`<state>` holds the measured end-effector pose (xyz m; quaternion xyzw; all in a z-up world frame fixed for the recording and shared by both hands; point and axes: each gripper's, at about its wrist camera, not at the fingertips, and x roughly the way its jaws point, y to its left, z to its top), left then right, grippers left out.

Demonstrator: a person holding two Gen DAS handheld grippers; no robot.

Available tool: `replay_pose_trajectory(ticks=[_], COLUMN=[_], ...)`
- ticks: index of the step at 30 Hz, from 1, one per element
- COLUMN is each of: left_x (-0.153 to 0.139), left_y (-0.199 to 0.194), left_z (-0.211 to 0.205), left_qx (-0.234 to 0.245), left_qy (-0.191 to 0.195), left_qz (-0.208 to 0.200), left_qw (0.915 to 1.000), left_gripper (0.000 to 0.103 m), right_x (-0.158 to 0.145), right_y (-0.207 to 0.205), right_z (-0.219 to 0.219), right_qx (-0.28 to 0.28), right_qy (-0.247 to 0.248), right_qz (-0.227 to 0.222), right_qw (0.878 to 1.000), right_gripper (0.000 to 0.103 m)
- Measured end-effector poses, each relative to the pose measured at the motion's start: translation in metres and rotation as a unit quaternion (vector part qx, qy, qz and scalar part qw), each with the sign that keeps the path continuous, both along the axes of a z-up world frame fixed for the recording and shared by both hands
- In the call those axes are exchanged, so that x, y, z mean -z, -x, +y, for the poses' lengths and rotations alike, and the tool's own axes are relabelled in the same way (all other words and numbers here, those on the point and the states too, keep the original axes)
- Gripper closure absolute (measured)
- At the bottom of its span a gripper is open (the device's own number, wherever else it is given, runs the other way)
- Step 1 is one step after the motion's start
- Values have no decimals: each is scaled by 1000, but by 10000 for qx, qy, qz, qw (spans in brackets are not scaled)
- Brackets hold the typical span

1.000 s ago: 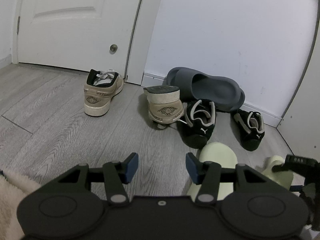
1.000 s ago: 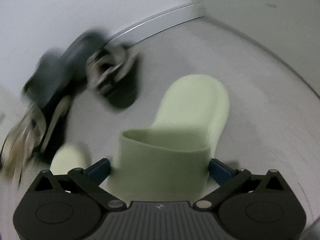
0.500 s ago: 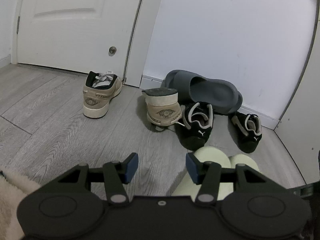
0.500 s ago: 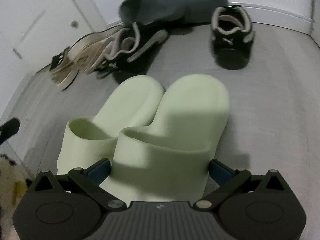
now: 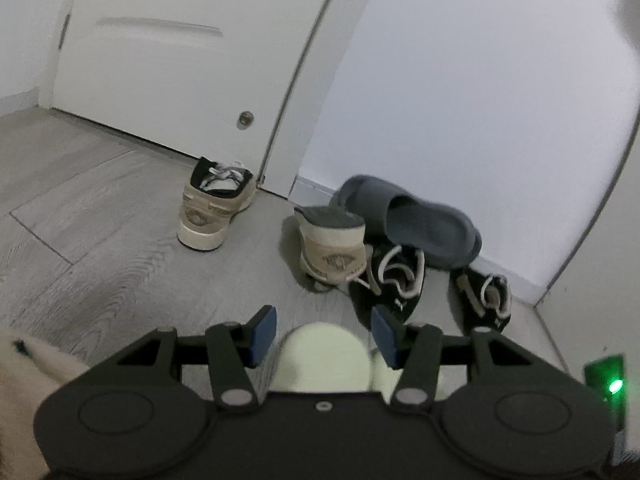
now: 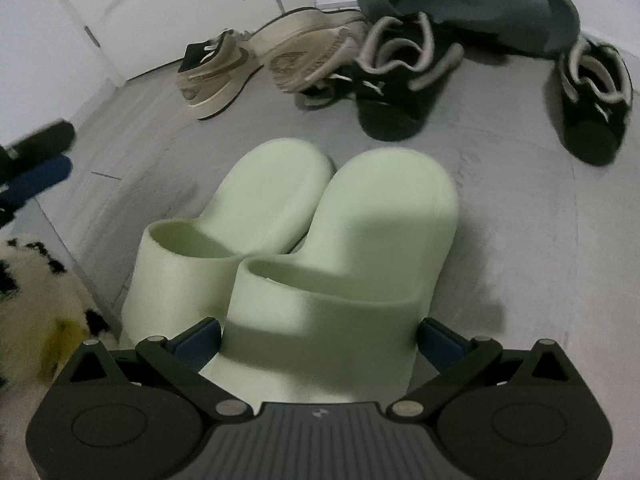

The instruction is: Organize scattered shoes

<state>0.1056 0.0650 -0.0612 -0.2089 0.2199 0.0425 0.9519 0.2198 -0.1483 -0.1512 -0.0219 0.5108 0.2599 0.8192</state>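
Observation:
Two pale green slippers lie side by side on the grey floor, toes toward the wall. My right gripper [image 6: 320, 340] is shut on the heel of the right slipper [image 6: 384, 232], one pad pressed on each side; the left slipper [image 6: 248, 216] touches it. My left gripper [image 5: 324, 334] hangs open above a green toe [image 5: 324, 356], holding nothing. Beyond stand an upright beige sneaker [image 5: 212, 208], its mate tipped on its side [image 5: 332, 244], two black sneakers [image 5: 388, 284] [image 5: 486, 296] and grey slides [image 5: 408, 220] against the wall.
A white door [image 5: 180, 60] and a white wall [image 5: 480, 80] close off the far side, and a white panel [image 5: 600, 240] stands at the right. A fluffy rug [image 6: 32, 304] lies at the near left. Bare floor runs left of the beige sneaker.
My right gripper has swung the held green slipper round and set it beside the other one. The left gripper has drifted right, over the slippers' toes.

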Motion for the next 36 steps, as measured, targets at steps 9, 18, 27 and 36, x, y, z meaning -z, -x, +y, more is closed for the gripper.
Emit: replay_pose_trajectory(ticks=[9,18,27,36], left_x=[-5,7,2,6], left_y=[13,14,6,13], left_z=[53,102,86,85], left_qx=[-391,-650,-523,-560], left_qy=[452,1480,1178,1042], left_qz=[-297,-367,-337,-369], left_qw=[9978,9862,9911,9923], left_gripper=[48,48,48,48], right_x=[21,2,-5,-1], right_y=[2,35,97,100], right_z=[70,62,53,68], right_qx=[277,760,-162,-561], right_qy=[1103,227,99,786], right_qz=[-640,-1712,-1475,-1637], right_qw=[9914,9820,9889,9818], right_gripper=[0,0,4,16])
